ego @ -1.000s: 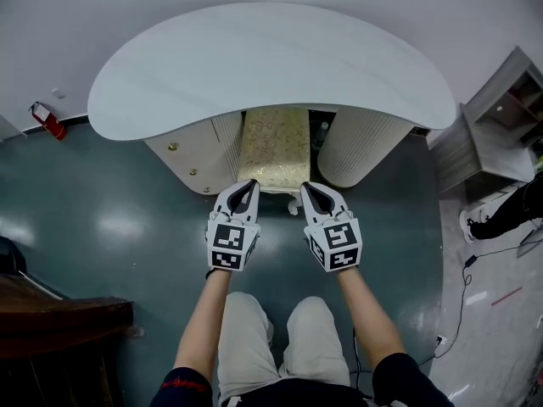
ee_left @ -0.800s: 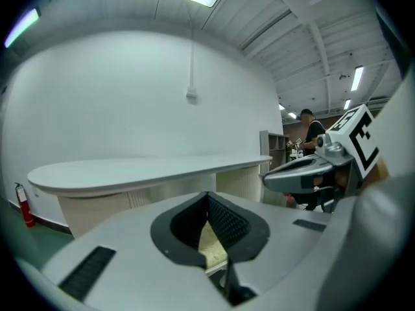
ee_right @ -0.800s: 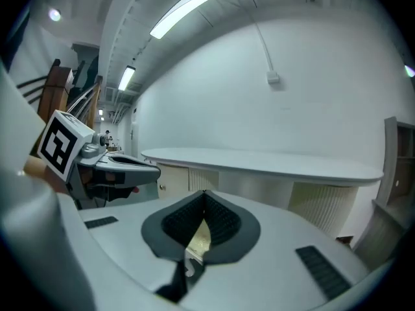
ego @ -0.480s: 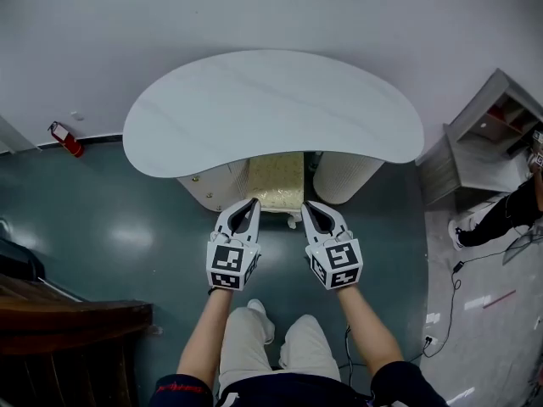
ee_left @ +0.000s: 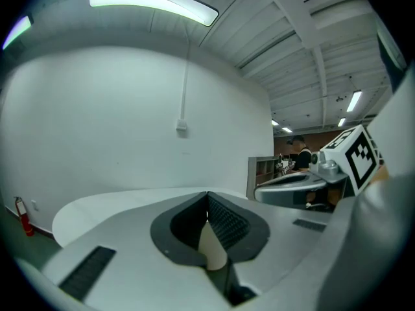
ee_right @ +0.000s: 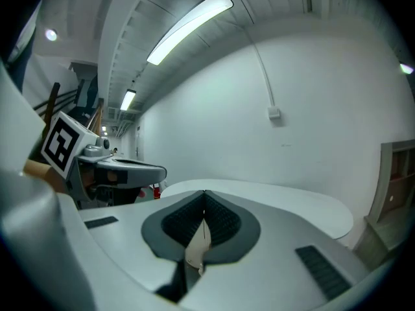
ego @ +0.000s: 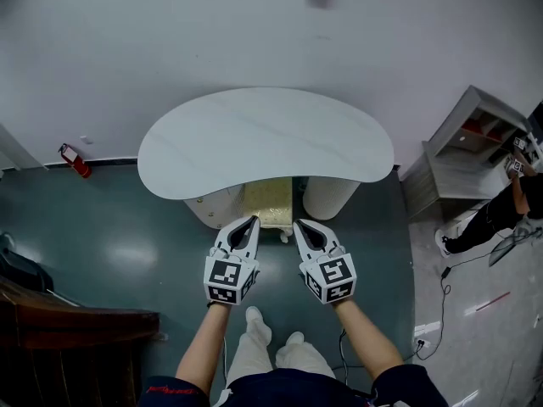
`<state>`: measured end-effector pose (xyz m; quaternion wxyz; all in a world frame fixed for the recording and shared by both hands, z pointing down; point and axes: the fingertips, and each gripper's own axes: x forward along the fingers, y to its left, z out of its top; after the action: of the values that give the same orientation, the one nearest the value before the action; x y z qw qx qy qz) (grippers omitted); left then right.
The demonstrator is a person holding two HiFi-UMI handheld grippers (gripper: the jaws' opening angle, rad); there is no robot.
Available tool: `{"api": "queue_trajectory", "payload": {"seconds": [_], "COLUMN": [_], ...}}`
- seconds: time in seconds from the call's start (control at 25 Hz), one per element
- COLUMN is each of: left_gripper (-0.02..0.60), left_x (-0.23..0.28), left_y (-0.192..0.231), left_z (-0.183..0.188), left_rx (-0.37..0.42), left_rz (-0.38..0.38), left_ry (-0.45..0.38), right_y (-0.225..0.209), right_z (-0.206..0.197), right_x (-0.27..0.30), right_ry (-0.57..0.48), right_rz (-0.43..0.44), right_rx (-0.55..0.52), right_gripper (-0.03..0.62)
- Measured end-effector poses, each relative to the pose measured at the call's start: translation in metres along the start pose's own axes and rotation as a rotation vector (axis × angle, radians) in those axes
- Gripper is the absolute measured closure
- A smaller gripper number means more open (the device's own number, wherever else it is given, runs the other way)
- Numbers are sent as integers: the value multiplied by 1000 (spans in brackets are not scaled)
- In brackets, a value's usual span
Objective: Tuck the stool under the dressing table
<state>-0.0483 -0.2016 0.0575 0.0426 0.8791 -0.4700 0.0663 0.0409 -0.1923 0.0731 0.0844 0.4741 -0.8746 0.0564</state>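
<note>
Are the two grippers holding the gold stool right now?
No, the left gripper and right gripper are both shut on nothing, while the stool sits under the dressing table.

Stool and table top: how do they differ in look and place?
The stool has a yellowish, patterned, squarish seat; the table top is plain white and bean-shaped. The table top is far wider than the stool. The stool stands lower, partly hidden beneath the table top.
</note>
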Motion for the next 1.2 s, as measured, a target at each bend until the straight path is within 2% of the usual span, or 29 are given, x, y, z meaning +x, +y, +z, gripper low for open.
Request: {"api": "queue_trajectory", "payload": {"seconds": [0.12, 0.36, 0.52, 0.76, 1.2], "left_gripper": [565, 565, 565, 565, 565], "left_x": [-14, -46, -64, -91, -151], "left_y": [-25, -82, -107, -121, -121], "left_z": [22, 53, 65, 74, 90], "left_rx": [-34, -4, 28, 52, 89], "left_rz": [-18, -36, -27, -12, -50], "left_ry": [-5, -26, -33, -40, -80], "right_y": [2, 15, 19, 37, 108], "right_z": [19, 45, 56, 66, 91], "right_x": [-24, -83, -112, -134, -157], "right_ry": [-3, -49, -76, -93, -133], "right_rz": [7, 42, 49, 58, 39], "right_rx": [-1, -5, 0, 0, -12], "right_gripper": [577, 577, 577, 577, 577]}}
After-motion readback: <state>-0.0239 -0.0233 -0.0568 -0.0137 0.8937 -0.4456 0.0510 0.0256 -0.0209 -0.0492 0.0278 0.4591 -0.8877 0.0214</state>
